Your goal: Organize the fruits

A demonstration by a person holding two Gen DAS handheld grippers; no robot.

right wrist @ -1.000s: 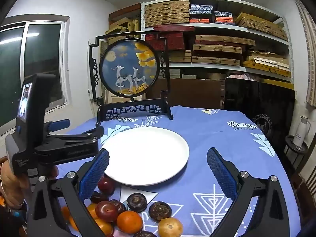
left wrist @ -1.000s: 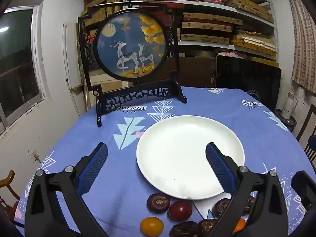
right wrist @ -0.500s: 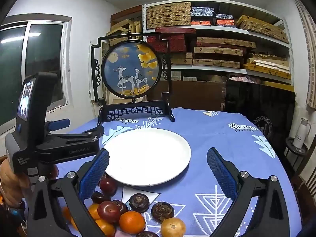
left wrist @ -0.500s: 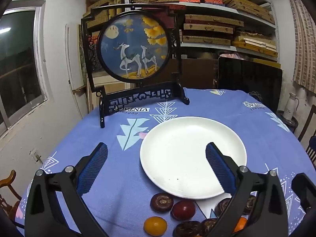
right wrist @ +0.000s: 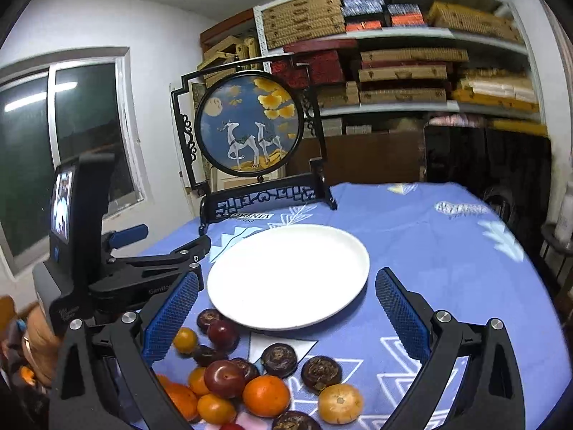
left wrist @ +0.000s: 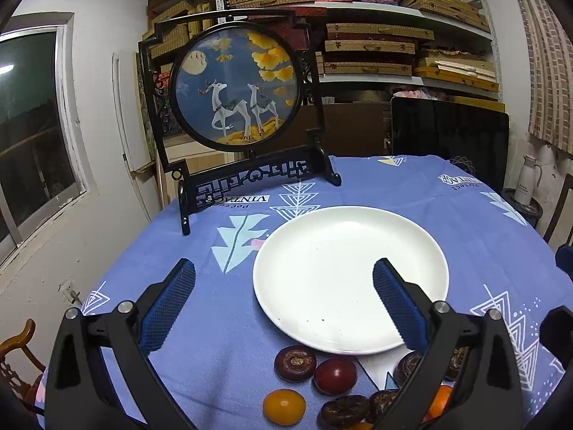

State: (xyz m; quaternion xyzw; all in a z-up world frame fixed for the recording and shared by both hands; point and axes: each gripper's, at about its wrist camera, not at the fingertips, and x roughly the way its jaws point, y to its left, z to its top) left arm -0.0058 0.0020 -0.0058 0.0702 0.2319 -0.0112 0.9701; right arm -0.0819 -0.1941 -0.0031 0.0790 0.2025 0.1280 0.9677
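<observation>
A white plate (left wrist: 351,279) sits bare on the bench (left wrist: 465,222), which is covered by a blue patterned cloth. It serves as the landmark here. Behind the plate, at the far edge, stands a black framed round screen (left wrist: 236,86) painted with two deer.

The fruits (right wrist: 243,369) lie in a loose cluster on the cloth just in front of the plate's near rim, none of them on the plate. In the right wrist view, dark brown round fruits (right wrist: 279,359) sit closest to the rim beside a dark red plum (right wrist: 222,333), with oranges (right wrist: 266,395) and small yellow-orange fruits (right wrist: 185,339) farther out from the plate. One dark red plum (right wrist: 224,378) rests on top of the heap.

The left gripper (left wrist: 284,302) hangs above the near side of the plate, its blue-padded fingers (left wrist: 168,304) spread wide with nothing between them. From this view, a brown fruit (left wrist: 295,362) and a red plum (left wrist: 335,374) lie just outside the plate's rim, and a yellow-orange fruit (left wrist: 284,406) sits a little farther out.

The right gripper (right wrist: 286,311) hovers over the fruit cluster in front of the plate, fingers (right wrist: 401,315) likewise wide apart and empty. The left gripper's black body appears to the left of the plate in this view, held by a hand (right wrist: 41,340).
</observation>
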